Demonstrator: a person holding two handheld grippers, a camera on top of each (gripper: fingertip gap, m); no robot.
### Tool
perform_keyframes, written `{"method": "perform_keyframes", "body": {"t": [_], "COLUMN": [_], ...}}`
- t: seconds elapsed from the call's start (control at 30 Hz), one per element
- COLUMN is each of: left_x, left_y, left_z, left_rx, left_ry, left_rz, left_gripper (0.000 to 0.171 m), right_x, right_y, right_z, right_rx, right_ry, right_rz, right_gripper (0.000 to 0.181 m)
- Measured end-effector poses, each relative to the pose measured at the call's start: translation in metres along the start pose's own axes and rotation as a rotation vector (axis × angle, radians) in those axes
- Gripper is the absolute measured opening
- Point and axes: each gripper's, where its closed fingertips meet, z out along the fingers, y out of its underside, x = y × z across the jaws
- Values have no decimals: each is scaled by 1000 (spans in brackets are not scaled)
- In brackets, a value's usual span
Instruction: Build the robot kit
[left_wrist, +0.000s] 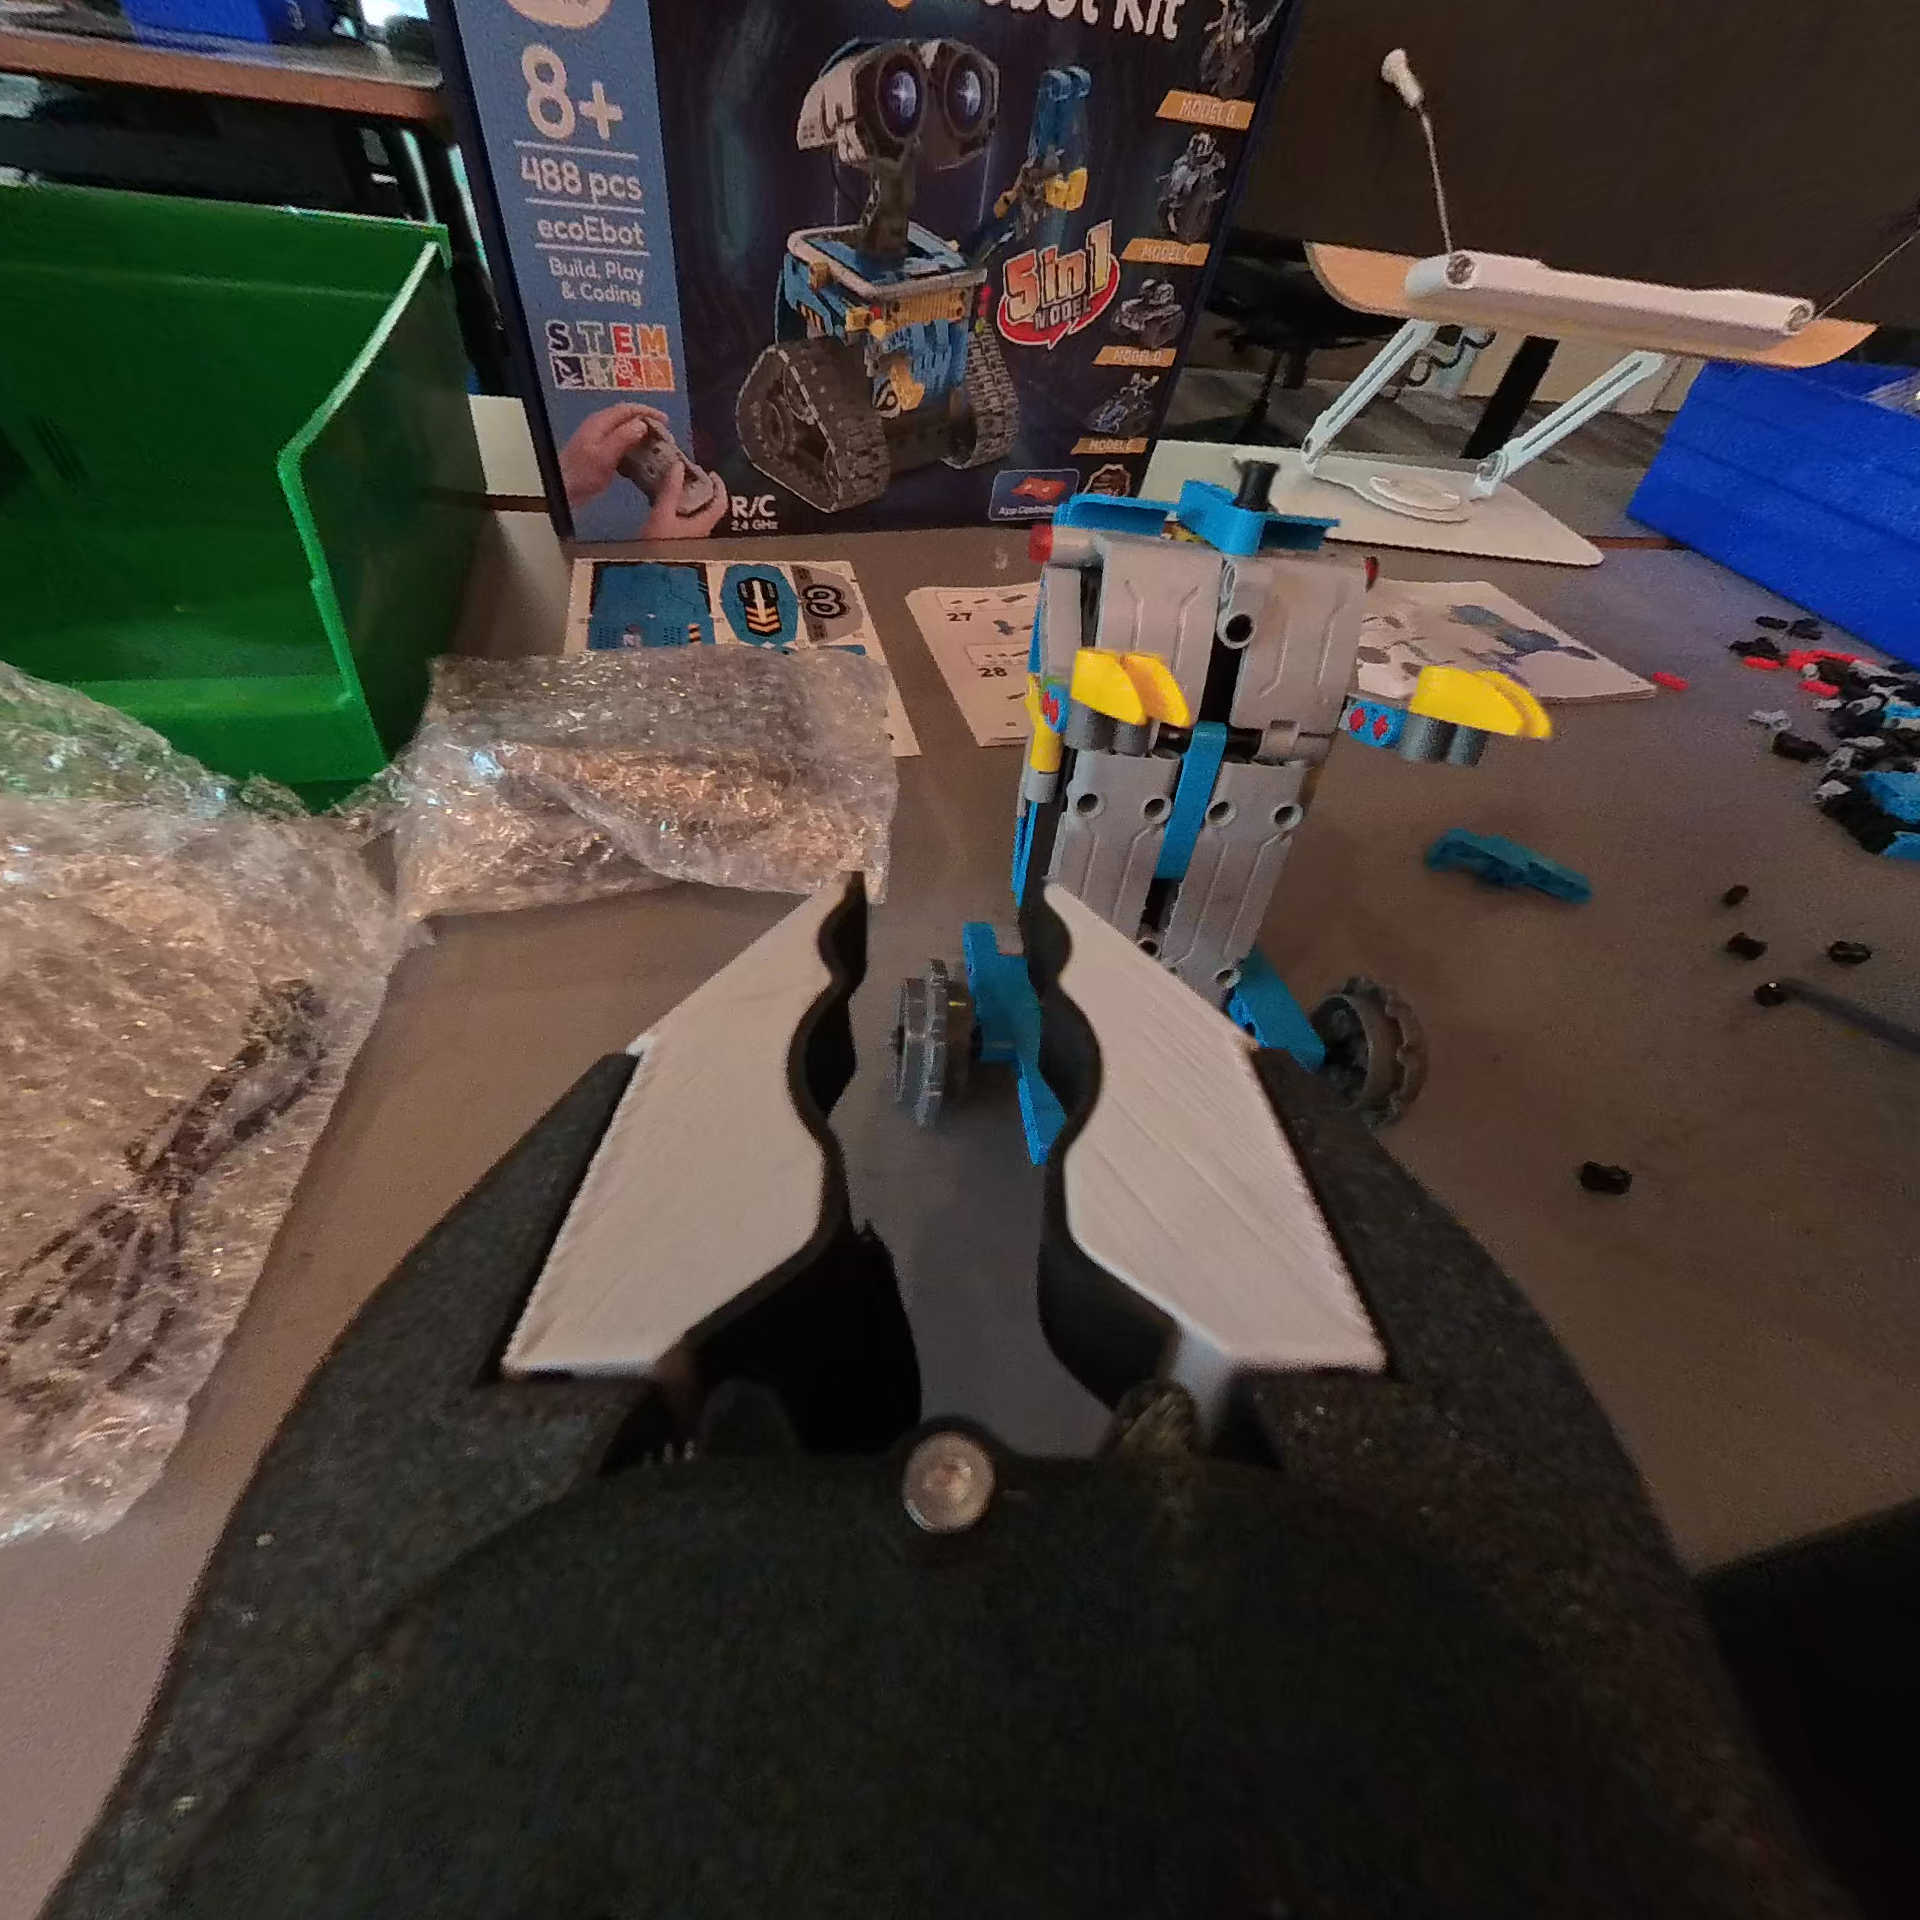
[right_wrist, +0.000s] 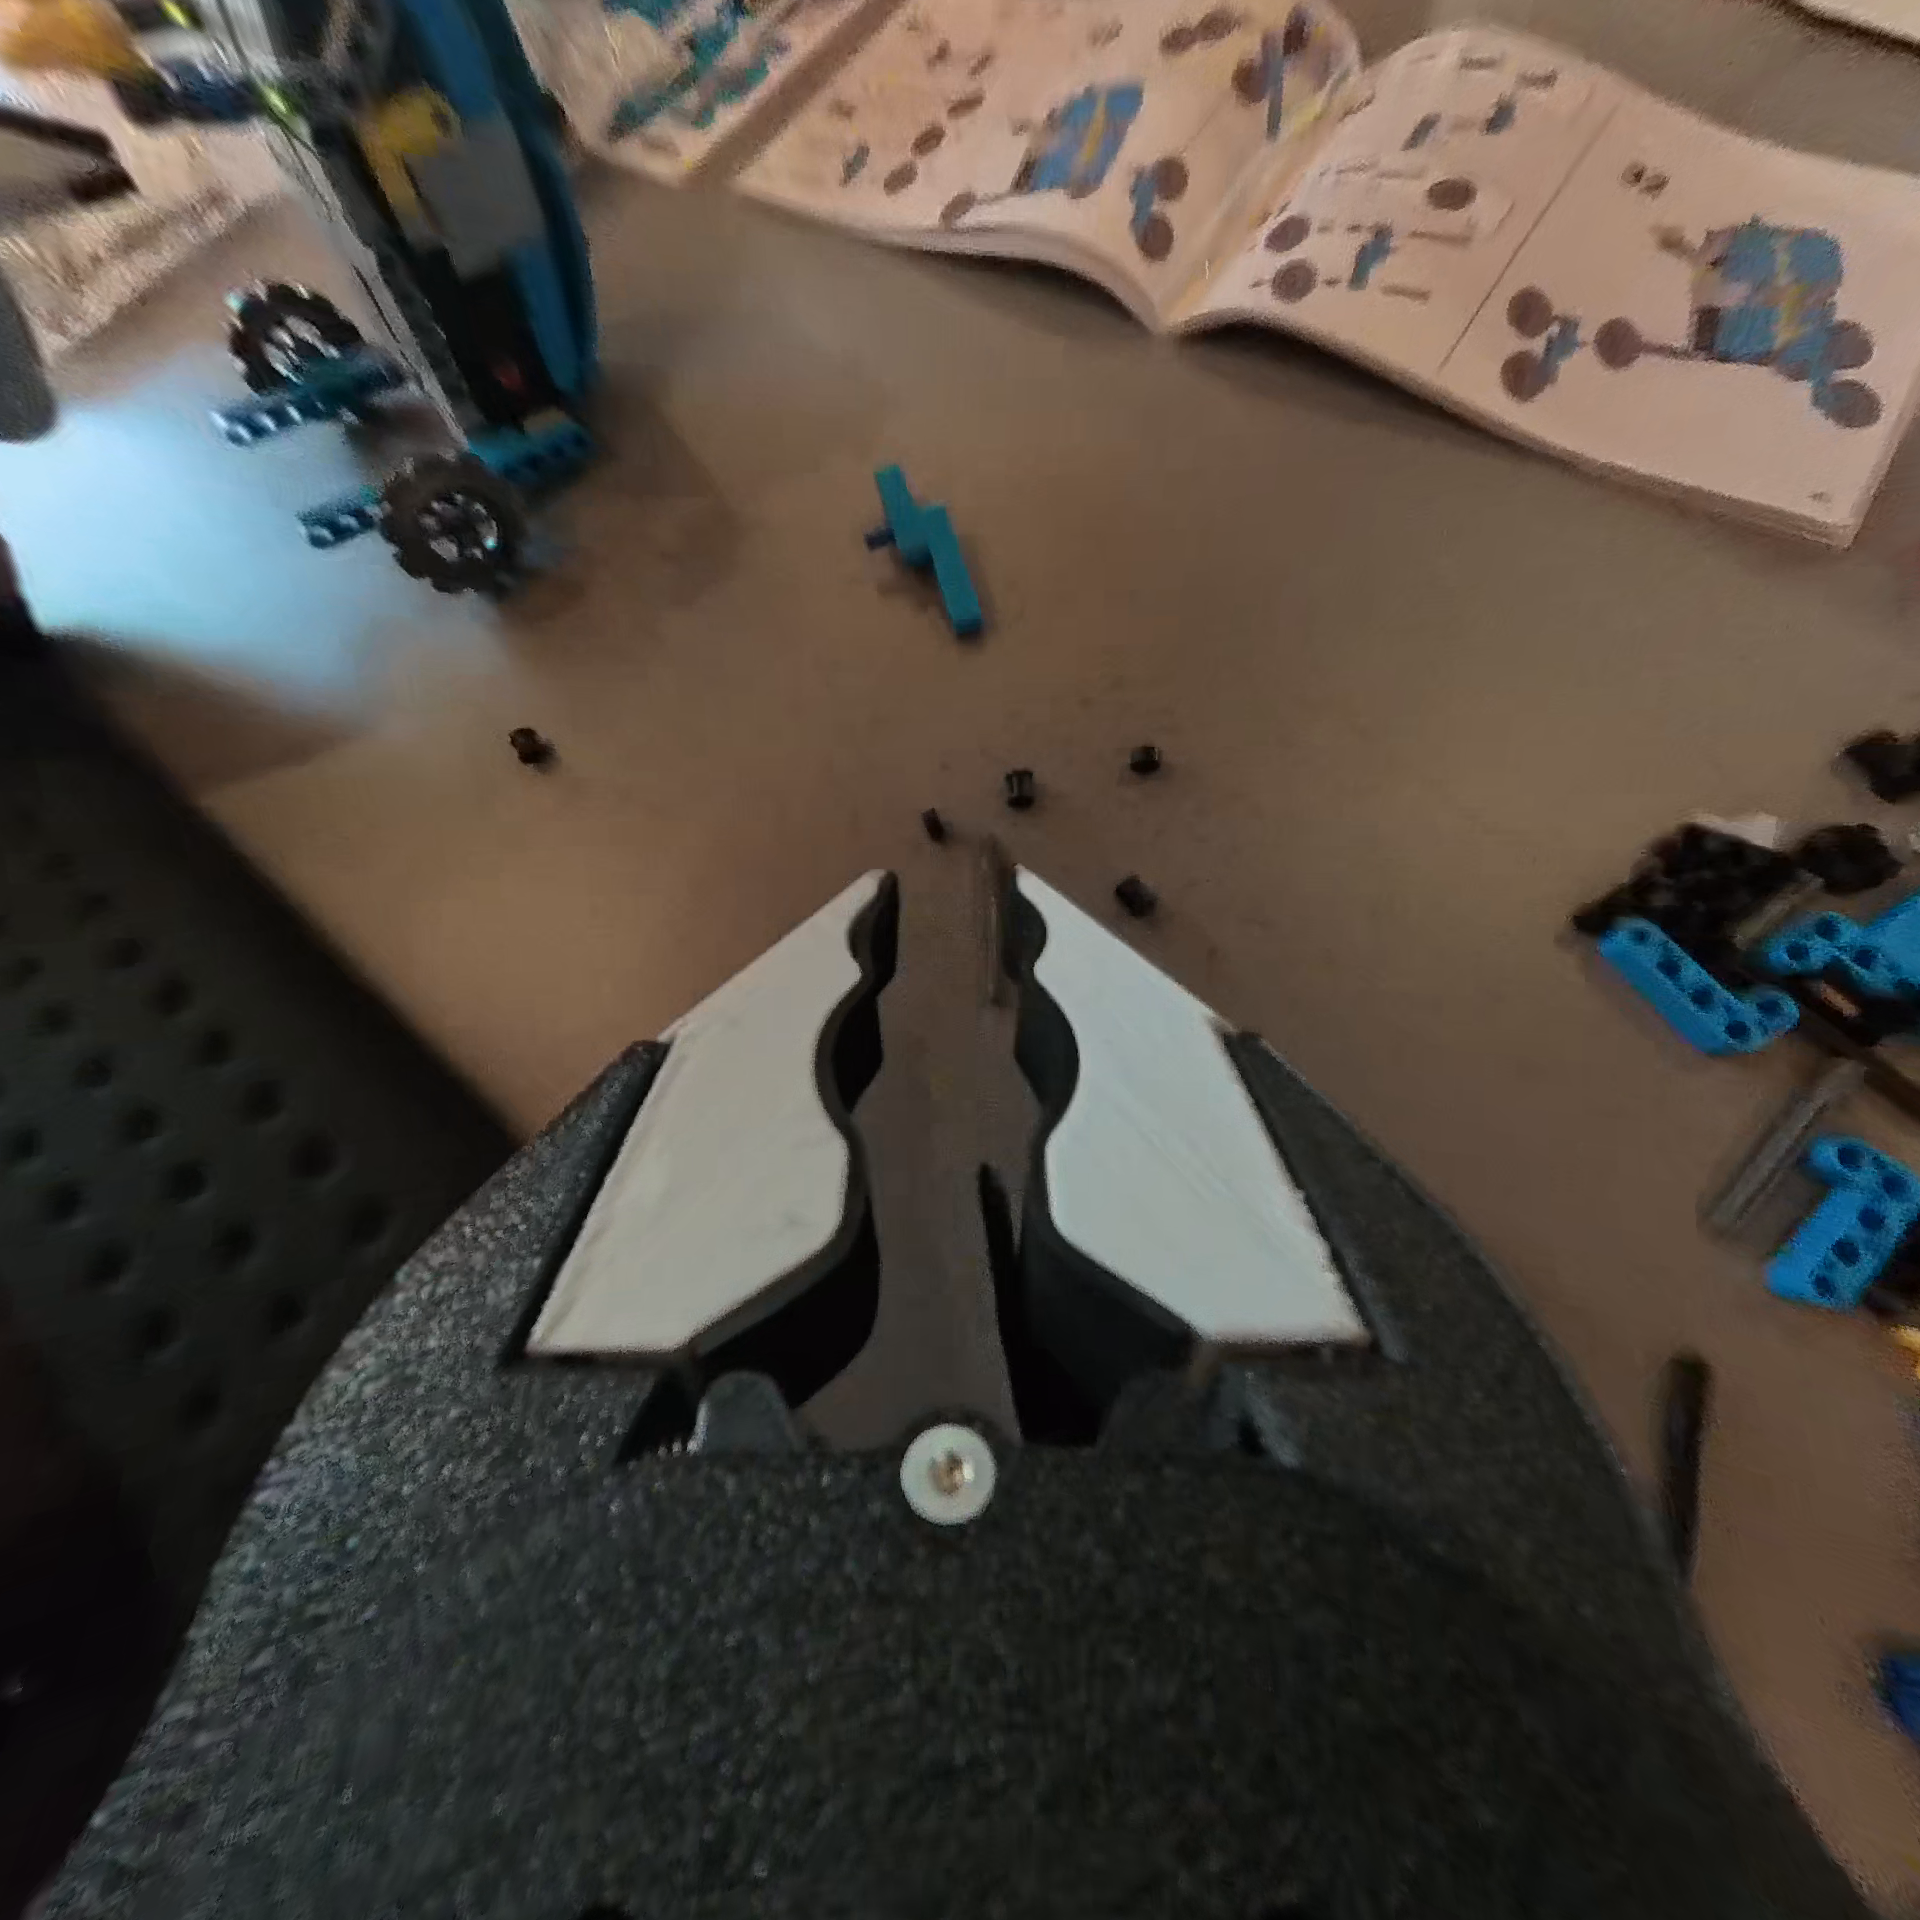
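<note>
A partly built grey, blue and yellow toy robot model (left_wrist: 1195, 727) stands upright on the grey table; it also shows in the right wrist view (right_wrist: 468, 208). My left gripper (left_wrist: 951, 904) is open low at the model's base. A small grey wheel (left_wrist: 930, 1039) and its blue beam sit between the white fingers (left_wrist: 727, 1143). My right gripper (right_wrist: 953, 878) is open just above the table. A thin dark axle rod (right_wrist: 992, 914) lies between its tips, close to the right finger. Several black pins (right_wrist: 1018, 788) lie just ahead, and a teal beam piece (right_wrist: 925, 551) farther on.
The kit box (left_wrist: 852, 260) stands behind the model, with a green bin (left_wrist: 208, 468) and bubble-wrap bags (left_wrist: 644, 769) to the left. An open instruction booklet (right_wrist: 1455, 239) lies at the back right. Loose blue and black parts (right_wrist: 1766, 987) are piled on the right. A black perforated mat (right_wrist: 156, 1039) is on the left. One gripper's finger ends stand about 30 cm off the other's. The right gripper is farther from the small grey wheel (left_wrist: 930, 1039), some 30 cm, than the left, some 4 cm.
</note>
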Motion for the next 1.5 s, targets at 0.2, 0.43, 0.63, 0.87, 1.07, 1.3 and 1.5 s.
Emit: {"method": "perform_keyframes", "body": {"t": [0.2, 0.43, 0.63, 0.87, 1.07, 1.3, 1.5], "left_x": [3, 3, 6, 6, 8, 7, 9], "left_y": [-1, 0, 2, 1, 3, 2, 2], "left_z": [-2, -1, 1, 0, 1, 0, 0], "left_rx": [12, 7, -11, 0, -8, -1, -2], "left_ry": [-34, -58, -55, -53, -52, -44, -40], "left_rz": [82, 126, 149, 147, 165, 148, 159], "left_gripper": [30, 30, 30, 30, 30, 30, 30], "right_x": [67, 173, 206, 210, 220, 248, 244], "right_y": [49, 138, 169, 176, 167, 162, 140], "right_z": [-79, -185, -217, -217, -225, -250, -231], "right_rx": [24, -31, -18, -31, -62, -73, -77], "right_ry": [229, 542, 575, 565, 618, 671, 609], "right_rz": [51, 193, 283, 276, 208, 204, 157], "right_gripper": [11, 12, 12, 11, 10, 7, 3]}}
